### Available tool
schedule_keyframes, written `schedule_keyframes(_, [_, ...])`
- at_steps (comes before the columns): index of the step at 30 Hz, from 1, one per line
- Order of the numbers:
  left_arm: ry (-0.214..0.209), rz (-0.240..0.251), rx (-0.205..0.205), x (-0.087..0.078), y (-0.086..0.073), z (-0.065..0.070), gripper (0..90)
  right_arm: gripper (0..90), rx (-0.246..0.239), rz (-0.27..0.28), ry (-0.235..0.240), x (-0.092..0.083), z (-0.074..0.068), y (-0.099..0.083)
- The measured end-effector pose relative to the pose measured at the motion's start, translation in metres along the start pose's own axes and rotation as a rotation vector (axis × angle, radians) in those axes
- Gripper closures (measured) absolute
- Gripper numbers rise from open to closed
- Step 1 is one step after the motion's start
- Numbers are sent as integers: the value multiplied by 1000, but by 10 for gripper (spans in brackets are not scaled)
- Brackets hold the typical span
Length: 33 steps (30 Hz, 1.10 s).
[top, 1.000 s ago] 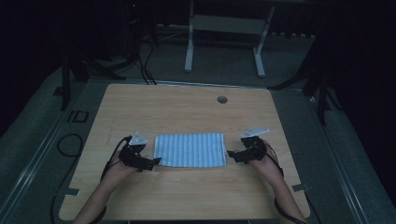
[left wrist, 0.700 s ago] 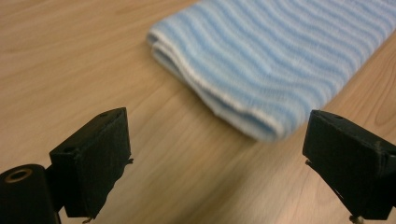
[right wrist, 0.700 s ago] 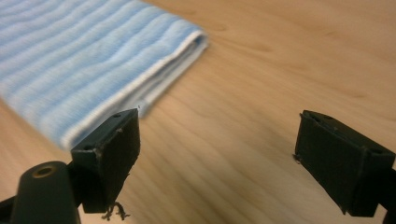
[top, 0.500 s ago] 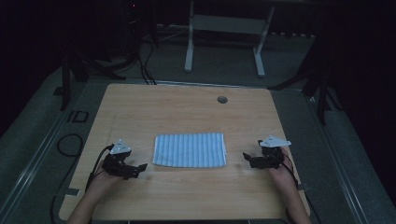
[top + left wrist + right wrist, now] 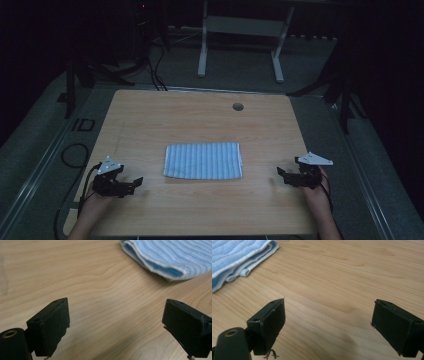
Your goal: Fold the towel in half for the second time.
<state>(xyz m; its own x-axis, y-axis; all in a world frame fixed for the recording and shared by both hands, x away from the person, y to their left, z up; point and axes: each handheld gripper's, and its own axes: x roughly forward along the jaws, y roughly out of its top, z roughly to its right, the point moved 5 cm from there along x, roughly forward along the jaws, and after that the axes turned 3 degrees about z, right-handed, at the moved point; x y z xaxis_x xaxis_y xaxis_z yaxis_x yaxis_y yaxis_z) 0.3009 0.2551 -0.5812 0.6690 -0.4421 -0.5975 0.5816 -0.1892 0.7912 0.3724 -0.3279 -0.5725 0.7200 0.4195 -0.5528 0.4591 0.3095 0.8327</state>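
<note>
A: Where does the high view sit?
B: Above the near edge, looking forward and down over the whole worktop [image 5: 200, 115].
A: And the two gripper views?
B: Low, close, sharing the folded cloth [image 5: 172, 257].

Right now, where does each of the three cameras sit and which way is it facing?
High view: above the person's side, looking forward and down on the table; both forearms enter from the bottom, with the left gripper and right gripper.
Left gripper view: rides on the left gripper, looking low across the wood between its open fingers toward the towel.
Right gripper view: rides on the right gripper, facing the towel's other end.
All three share the folded blue striped towel.
</note>
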Motion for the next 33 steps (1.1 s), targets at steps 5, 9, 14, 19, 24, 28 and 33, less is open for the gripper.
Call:
schedule_keyframes(5, [16,4,-30,-6,-11,-6,78,113,25,16,-37,-9,7,-8])
schedule_keyframes(9, [35,25,-49,-11,-13,-9,78,113,52,42,-80,-18,12,-14])
schedule_keyframes(14, [48,39,-61,-16,-15,-11,78,112,78,82,-116,-25,14,-18])
schedule_keyframes(19, [46,46,-79,-19,-20,-13,78,112,109,104,-157,-30,20,-22])
schedule_keyframes(24, [68,82,-74,-22,-21,-12,78,112,123,120,-187,-29,22,-23])
schedule_keyframes(28, [91,113,-87,-25,-22,-12,78,112,106,110,-234,-28,25,-24])
schedule_keyframes(33, [119,155,-107,-28,-21,-16,78,112,140,115,-248,-29,28,-26])
